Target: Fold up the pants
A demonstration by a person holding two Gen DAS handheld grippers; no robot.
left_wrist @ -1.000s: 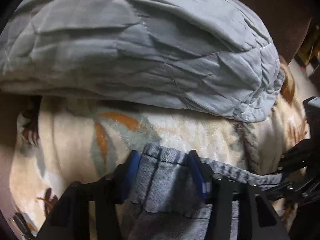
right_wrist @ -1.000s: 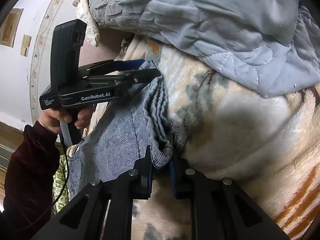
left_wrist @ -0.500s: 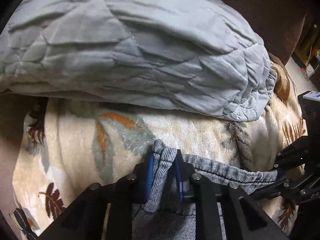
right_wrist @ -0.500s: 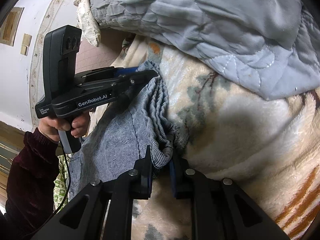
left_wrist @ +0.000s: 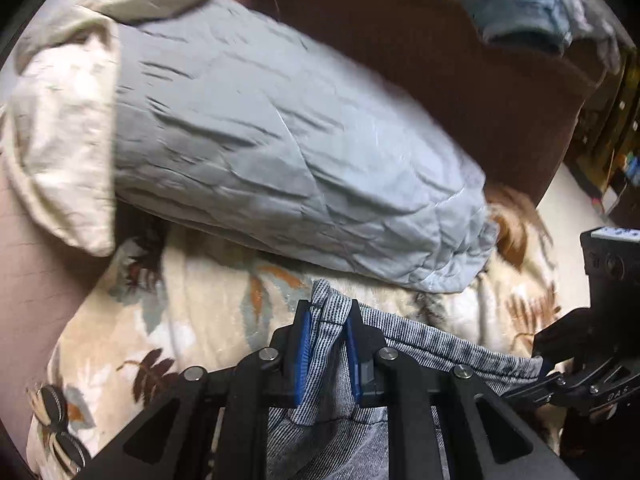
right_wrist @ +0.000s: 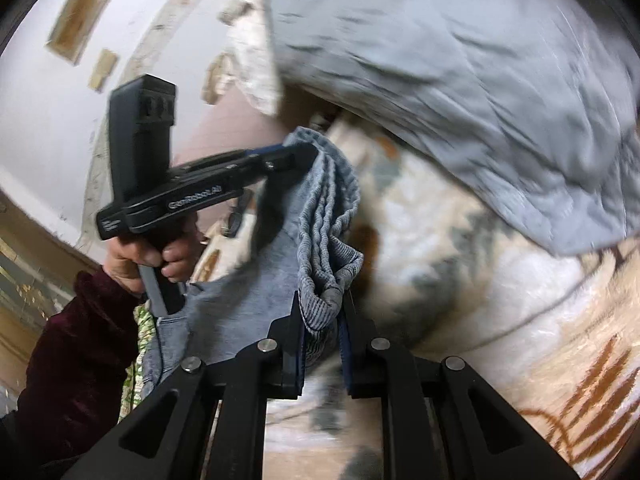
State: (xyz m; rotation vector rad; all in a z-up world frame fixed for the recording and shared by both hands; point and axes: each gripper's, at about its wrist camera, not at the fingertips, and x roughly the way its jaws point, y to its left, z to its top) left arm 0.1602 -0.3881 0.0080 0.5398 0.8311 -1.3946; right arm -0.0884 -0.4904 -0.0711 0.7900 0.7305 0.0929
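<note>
Both grippers hold the pants (right_wrist: 256, 292) by the ribbed waistband, lifted off the leaf-print blanket (left_wrist: 192, 320) on the bed. Left gripper (left_wrist: 326, 356): fingers clamped on a bunched bit of waistband, cloth filling the gap btw the blue pads. Right gripper (right_wrist: 320, 344): fingers closed on the other end of the band, a thick wad of gathered rib sticking up past the tips. The band sags in a slack curve btw the two; the rest of the pants hangs down toward the person's side, legs out of view.

Risks, as I judge them:
- Right grip is on a fat roll, not a flat layer, so it may slip under a pull.
- Slack band means a crooked fold line unless it's stretched taut.
- Grey quilt (left_wrist: 280, 152) is piled just beyond, w/ little free blanket, so the pants may land on it or snag.
- Views are motion-blurred, so a fast swing could jerk the cloth loose.
</note>
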